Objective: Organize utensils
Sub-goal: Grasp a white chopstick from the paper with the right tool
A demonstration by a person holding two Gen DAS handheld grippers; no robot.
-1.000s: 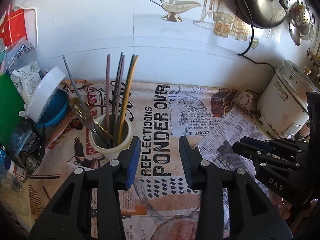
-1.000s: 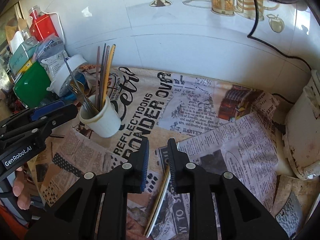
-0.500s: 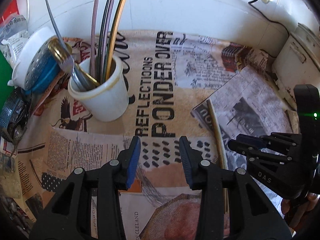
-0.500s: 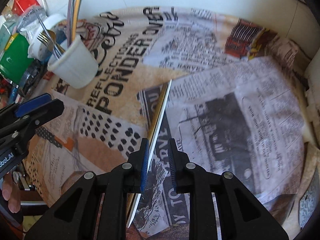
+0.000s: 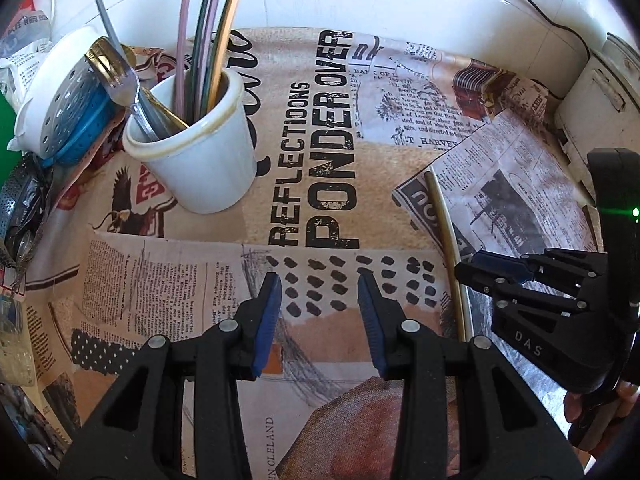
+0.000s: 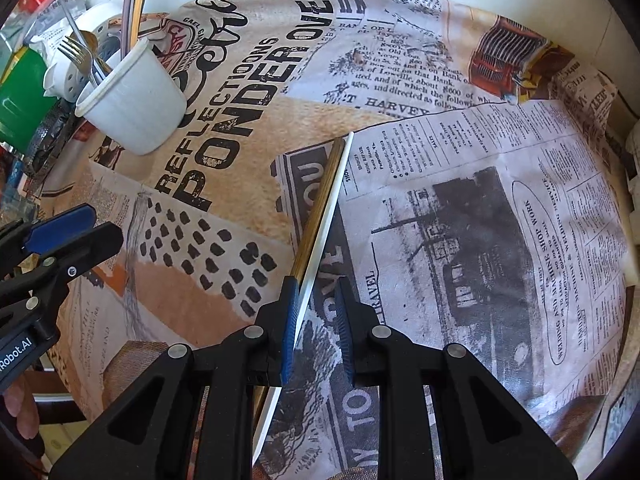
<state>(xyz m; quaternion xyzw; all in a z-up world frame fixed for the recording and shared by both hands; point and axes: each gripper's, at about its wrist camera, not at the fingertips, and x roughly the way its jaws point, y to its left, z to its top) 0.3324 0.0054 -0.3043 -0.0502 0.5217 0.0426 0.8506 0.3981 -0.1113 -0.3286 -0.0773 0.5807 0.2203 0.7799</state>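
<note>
Newsprint-patterned worktop (image 6: pixel 460 220) carries a white cup (image 5: pixel 200 152) of utensils at the left. Left hand-held gripper (image 5: pixel 319 292) hovers wide open, empty. Right hand-held gripper (image 6: pixel 318 300), jaws parted, straddles the chopsticks (image 6: pixel 320 208) lying flat mid-worktop, its left pad touching them.

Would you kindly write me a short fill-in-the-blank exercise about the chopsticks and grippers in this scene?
1. The loose chopsticks lie flat on the ____-print table cover.
2. The right gripper straddles them with its jaws ____.
3. The other chopsticks stand in a ____ cup.
4. The left gripper holds ____.

Answers: newspaper; open; white; nothing
</note>
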